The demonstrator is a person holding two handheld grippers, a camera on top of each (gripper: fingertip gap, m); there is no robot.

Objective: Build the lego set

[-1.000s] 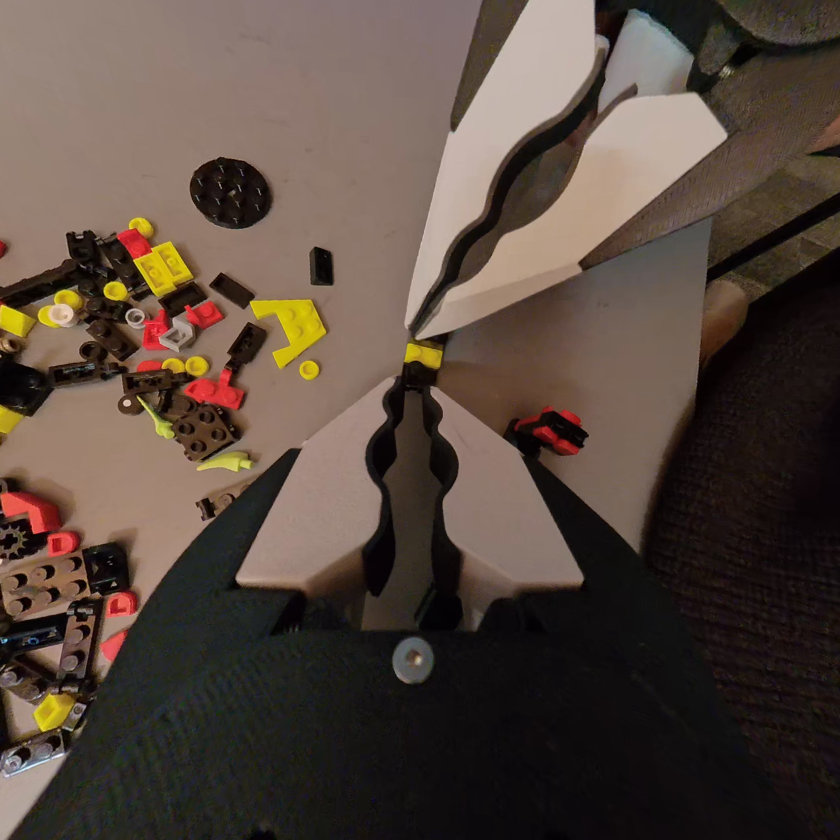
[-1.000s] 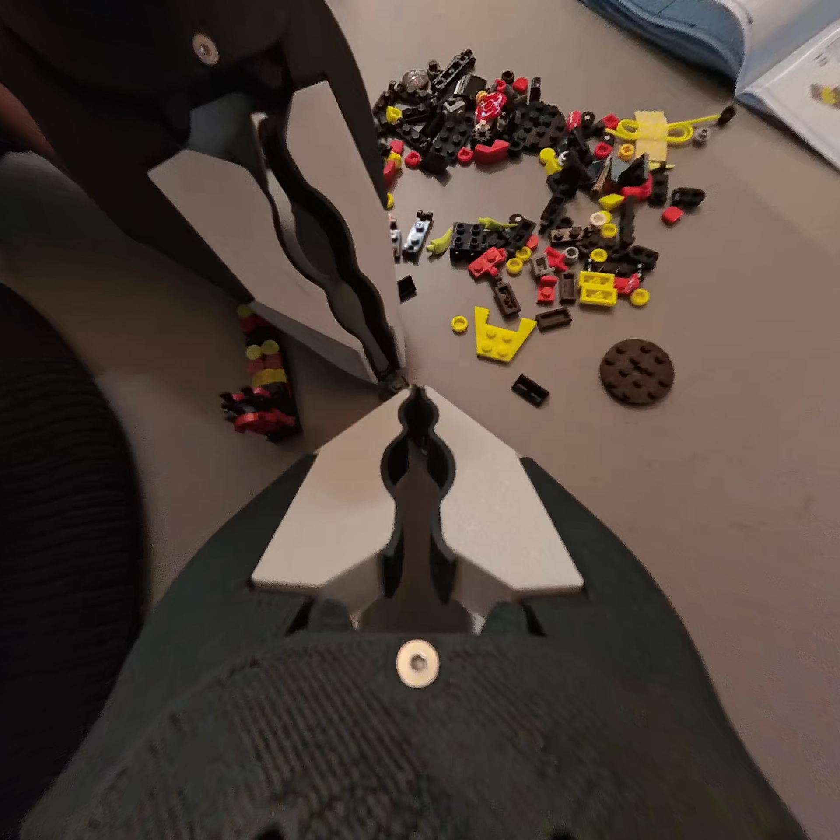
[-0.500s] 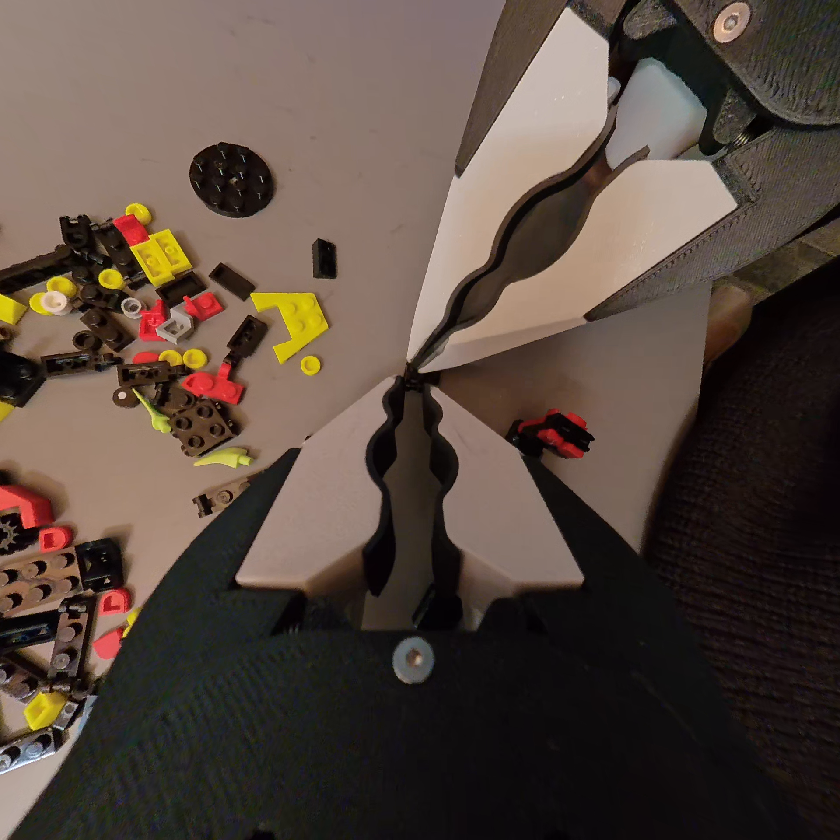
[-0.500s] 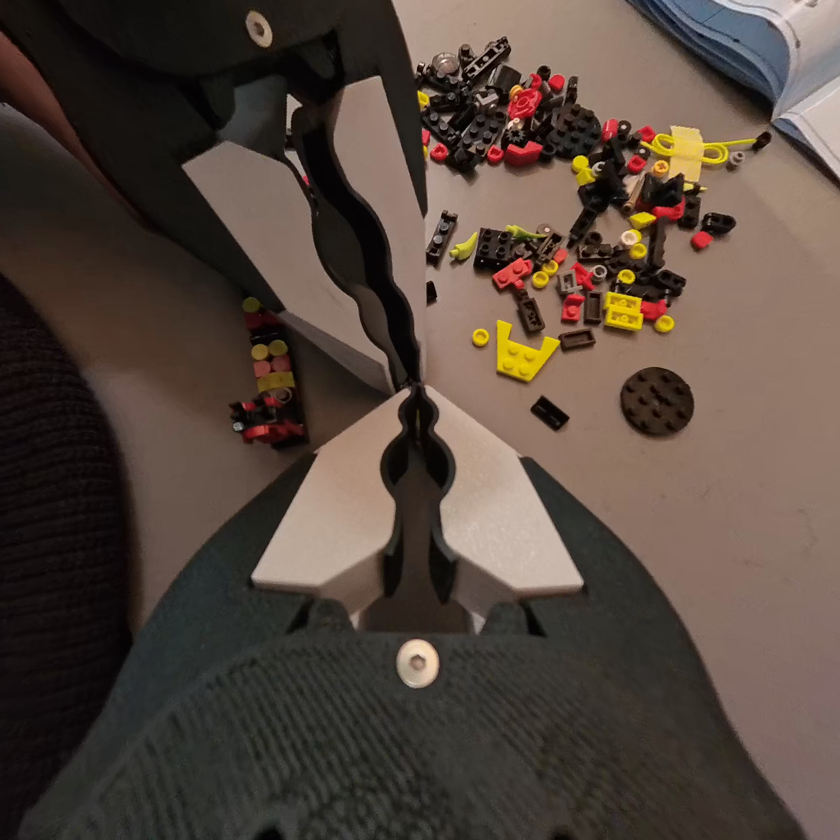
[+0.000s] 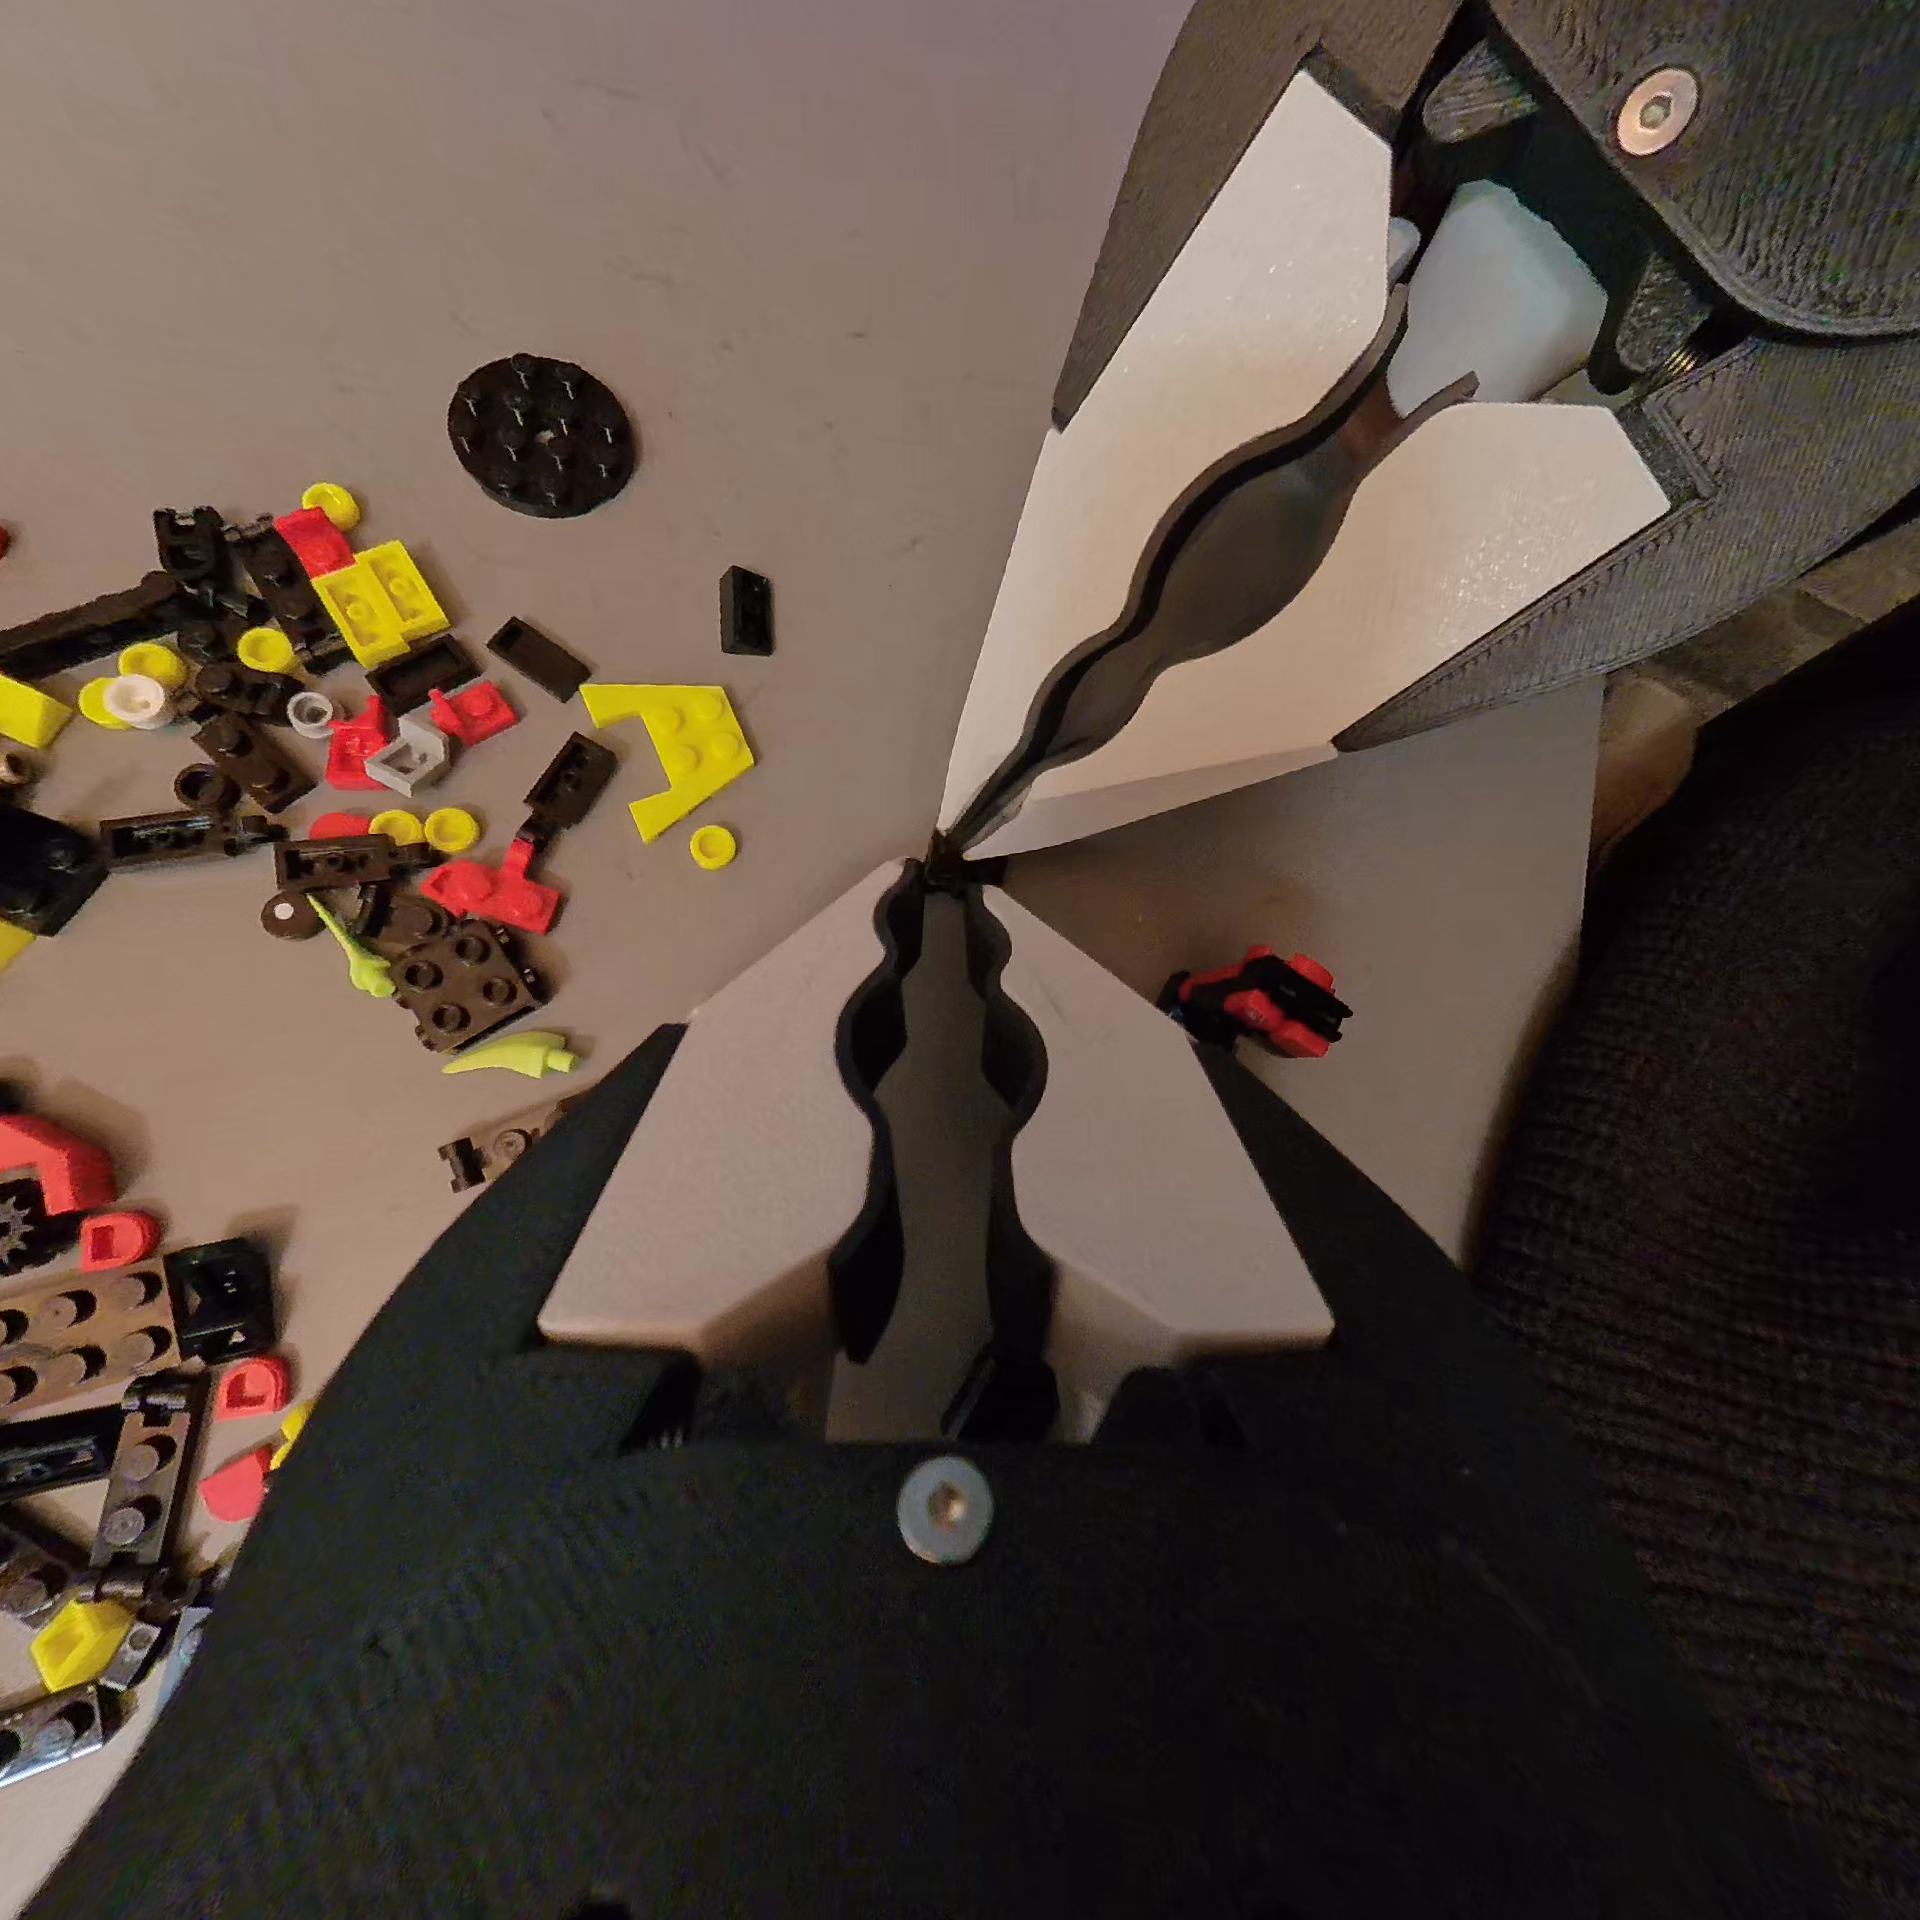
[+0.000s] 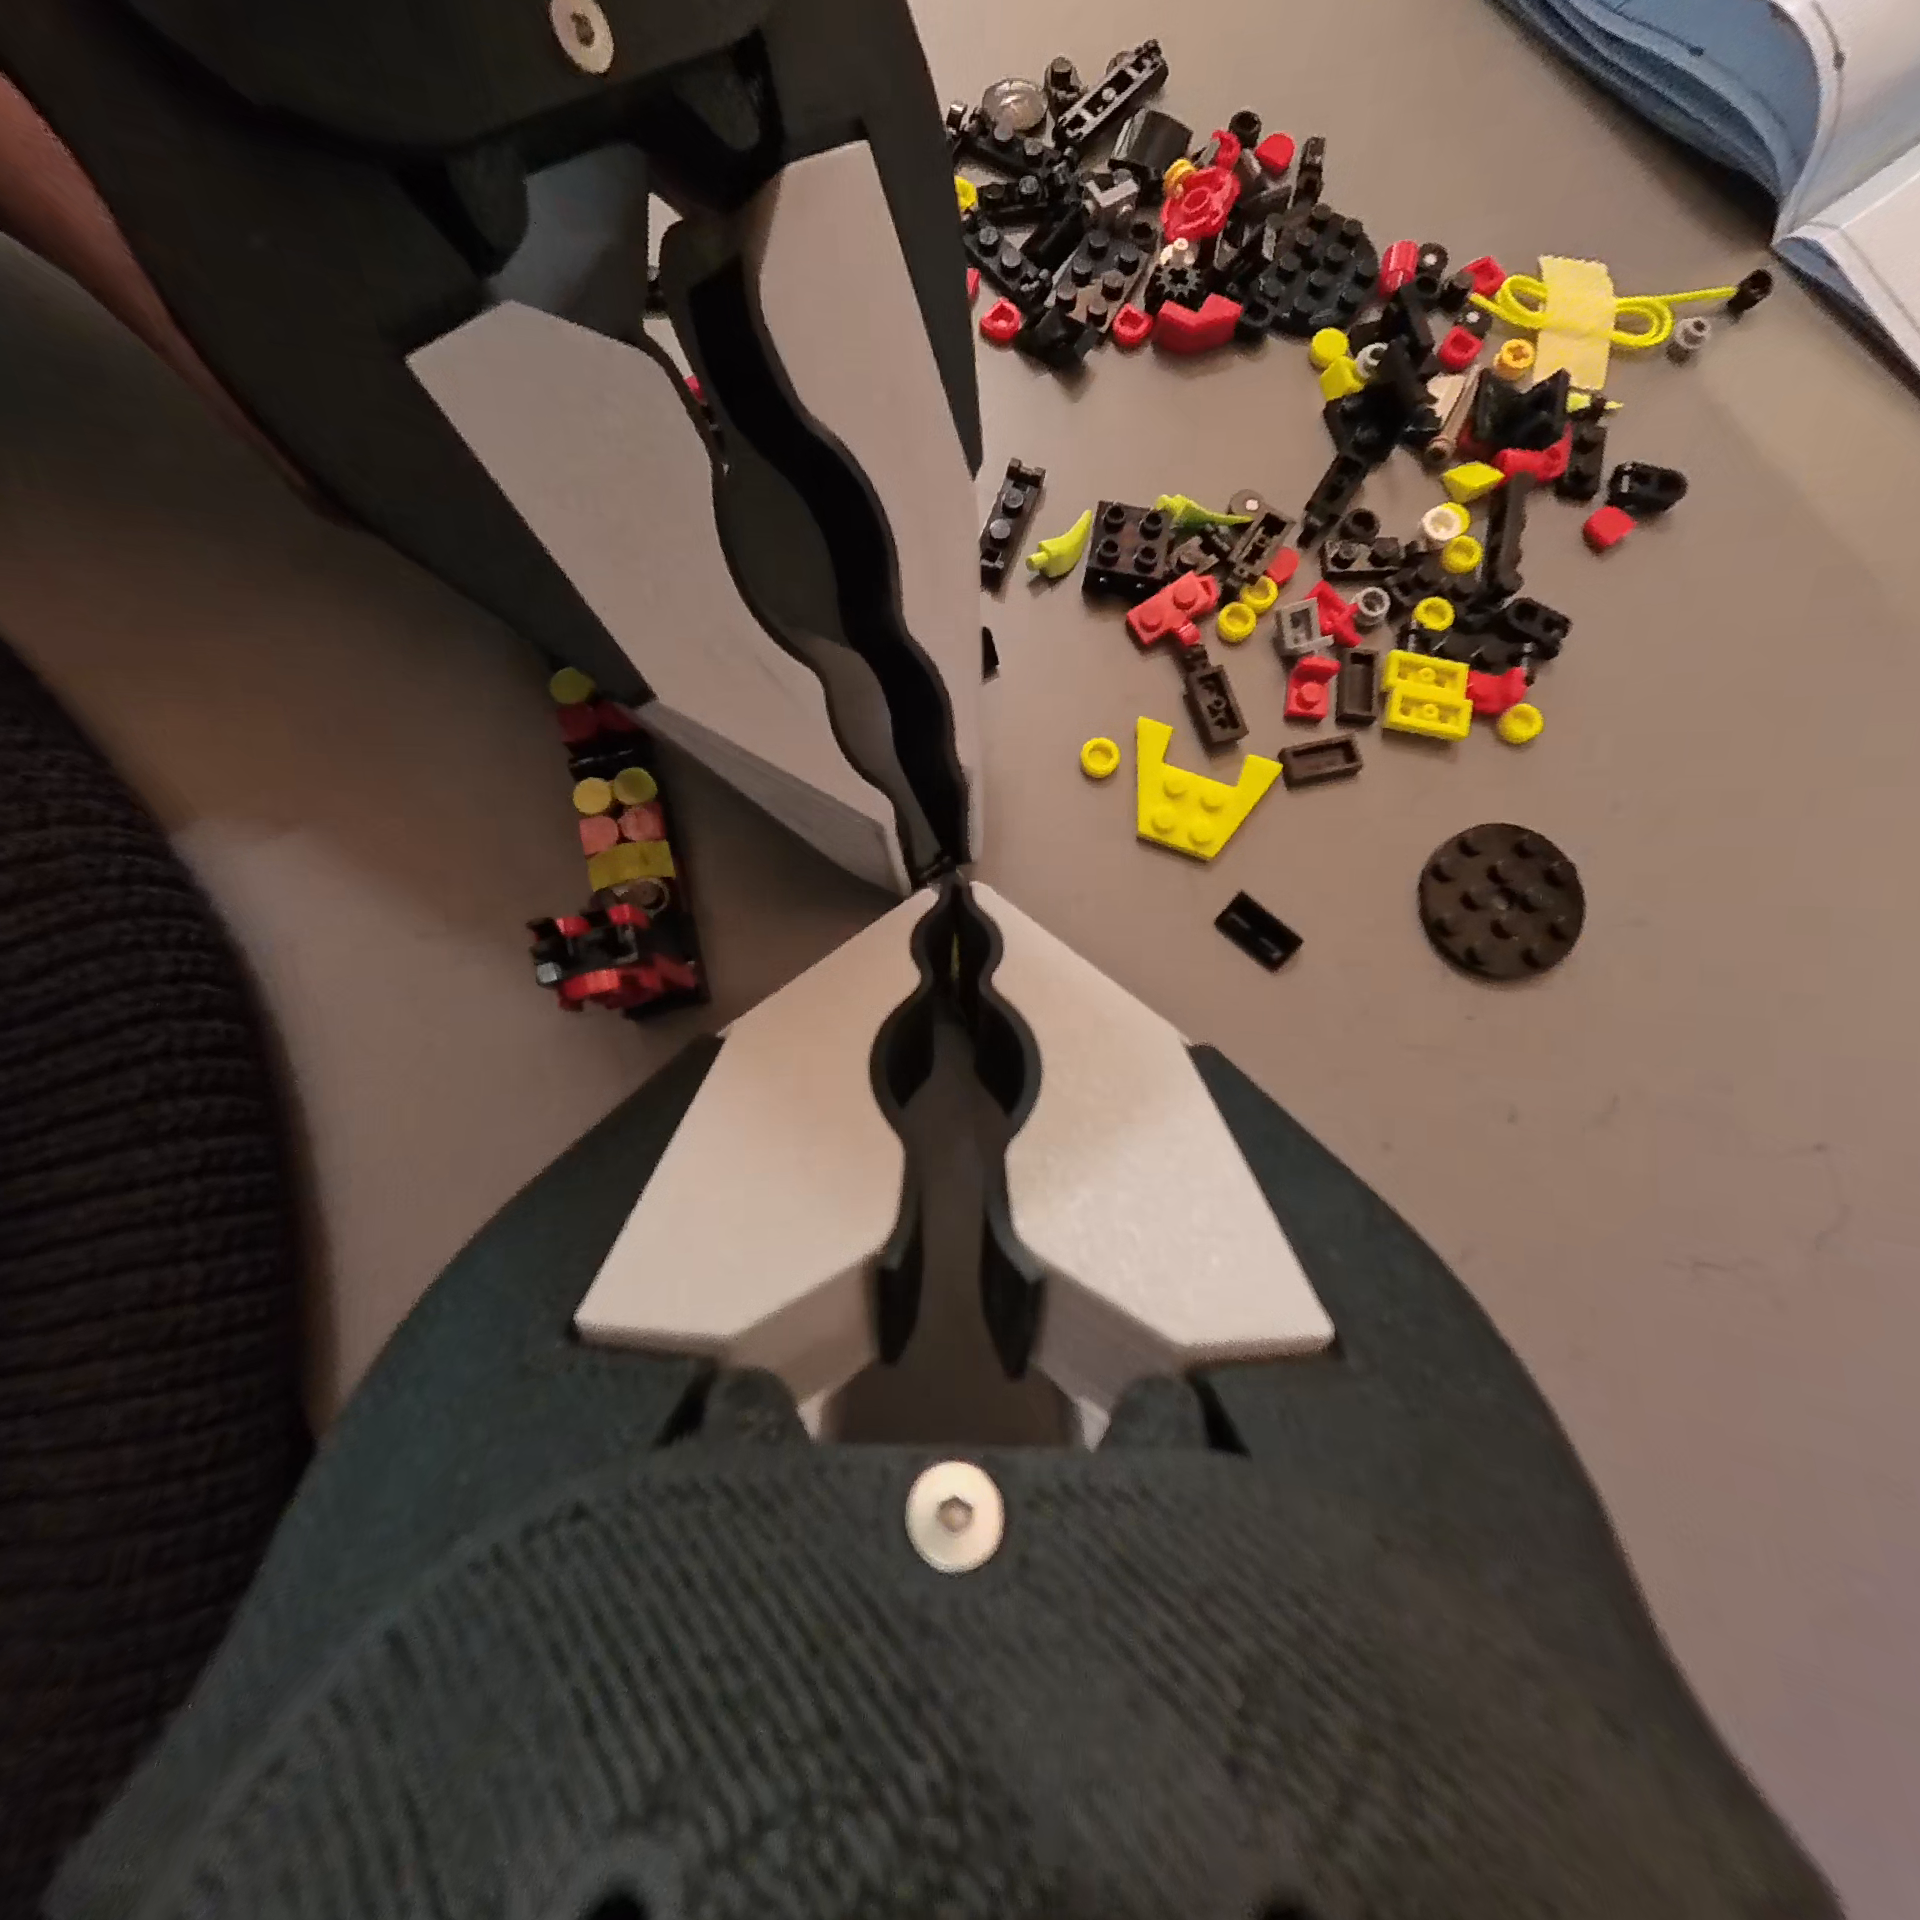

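Lego strip (image 6: 621, 847), partly built, lies at nine o'clock of the clenched right gripper (image 6: 951, 902); left gripper (image 5: 940, 876) pinches something tiny, unclear what. Loose pieces (image 6: 1340, 436) at one o'clock remain unused.

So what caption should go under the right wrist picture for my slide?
Two shut grippers, right gripper and left gripper, meet tip to tip above the table, beside scattered lego pieces.

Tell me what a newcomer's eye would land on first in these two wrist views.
The two grippers meeting tip to tip at the centre: the left gripper and the right gripper, both closed on something small and dark. Next, the scatter of loose bricks across the grey table, and the partly built model near the table edge.
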